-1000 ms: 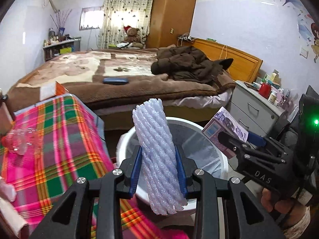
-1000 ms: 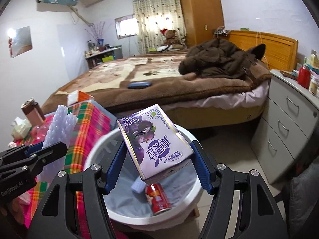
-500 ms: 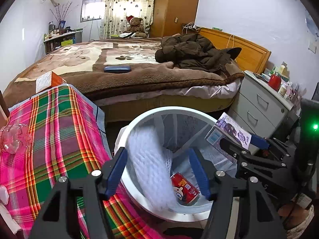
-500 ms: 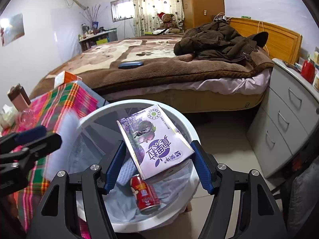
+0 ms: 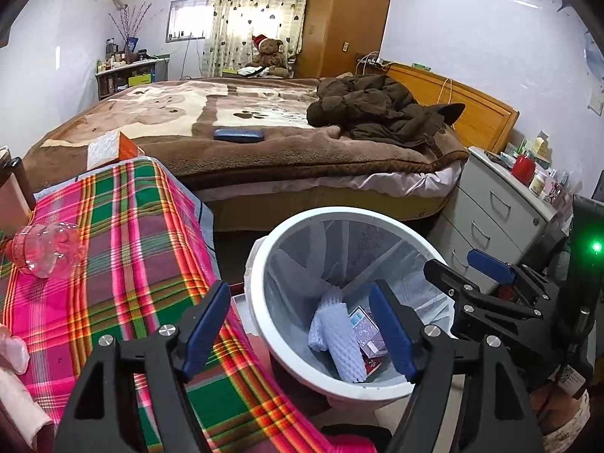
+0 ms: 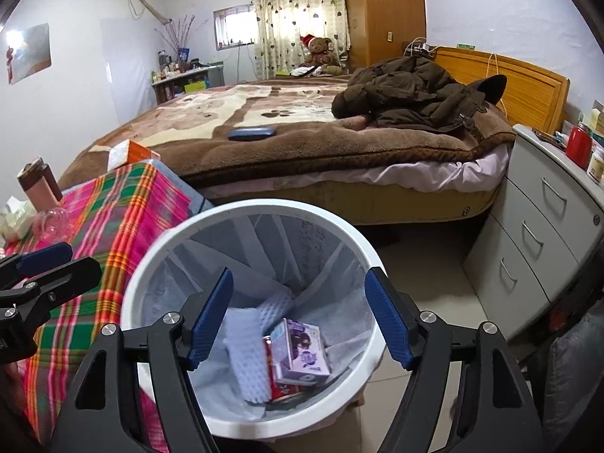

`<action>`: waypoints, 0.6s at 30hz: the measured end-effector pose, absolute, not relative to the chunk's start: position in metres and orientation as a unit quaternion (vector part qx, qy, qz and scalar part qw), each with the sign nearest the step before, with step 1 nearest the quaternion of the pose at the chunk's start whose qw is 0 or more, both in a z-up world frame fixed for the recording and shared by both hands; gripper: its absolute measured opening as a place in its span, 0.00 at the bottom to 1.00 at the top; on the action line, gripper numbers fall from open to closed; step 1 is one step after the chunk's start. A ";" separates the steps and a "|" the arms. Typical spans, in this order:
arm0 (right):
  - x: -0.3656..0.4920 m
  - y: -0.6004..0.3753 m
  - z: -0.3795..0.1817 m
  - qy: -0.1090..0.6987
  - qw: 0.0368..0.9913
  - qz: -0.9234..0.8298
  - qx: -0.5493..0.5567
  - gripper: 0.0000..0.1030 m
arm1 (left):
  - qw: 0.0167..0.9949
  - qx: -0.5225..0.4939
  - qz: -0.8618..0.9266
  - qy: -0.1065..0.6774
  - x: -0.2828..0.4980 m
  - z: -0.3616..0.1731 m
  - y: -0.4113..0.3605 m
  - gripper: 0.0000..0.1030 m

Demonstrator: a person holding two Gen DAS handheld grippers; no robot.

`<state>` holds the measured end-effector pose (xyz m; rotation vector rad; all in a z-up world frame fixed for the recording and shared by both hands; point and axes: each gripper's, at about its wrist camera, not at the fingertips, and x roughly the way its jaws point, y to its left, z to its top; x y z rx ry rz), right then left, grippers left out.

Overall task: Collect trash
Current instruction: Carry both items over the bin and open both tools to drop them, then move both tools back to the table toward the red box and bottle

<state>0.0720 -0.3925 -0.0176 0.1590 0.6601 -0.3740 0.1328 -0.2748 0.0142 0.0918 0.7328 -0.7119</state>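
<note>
Both tools tilt downward over a round white trash bin (image 6: 249,222) lined with a thin, crinkled translucent bag. The left tool (image 5: 302,324) hangs above the bin's near rim with its 2 blue-padded fingers (image 5: 205,326) spreading apart and nothing between them; the right tool (image 6: 298,319) sits over the bin's mouth, its jaws likewise opening and empty. In the left wrist view the right tool (image 5: 468,268) shows at the right edge, black and angular, with a green light glowing on its body and a bit of the person's hand (image 5: 555,411) below it. At the bottom of the bin lie the collected pieces: a white foam net sleeve (image 6: 253,362) with a ribbed, quilted surface, a purple rectangular drink carton (image 6: 302,351) lying tilted on top of a red can (image 6: 281,389), which it largely hides. Beside the bin stands a counter (image 5: 124,249) draped in bright pink, green and orange plaid cloth, carrying a clear plastic bottle (image 5: 47,247) on its side. Behind stretches a bed (image 6: 287,143) with a plush brown blanket, a crumpled dark brown coat (image 6: 415,94) on it.
</note>
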 end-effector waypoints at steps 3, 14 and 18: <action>0.070 -0.386 -0.014 0.315 0.929 -0.177 0.078 0.72 | 0.875 0.037 -0.338 0.344 0.130 0.020 -0.265 0.75; 0.065 -0.353 -0.002 0.290 0.942 -0.150 0.077 0.72 | 0.895 0.023 -0.307 0.324 0.116 0.036 -0.214 0.75; 0.063 -0.338 0.000 0.283 0.946 -0.134 0.078 0.72 | 0.901 0.014 -0.294 0.318 0.112 0.039 -0.192 0.75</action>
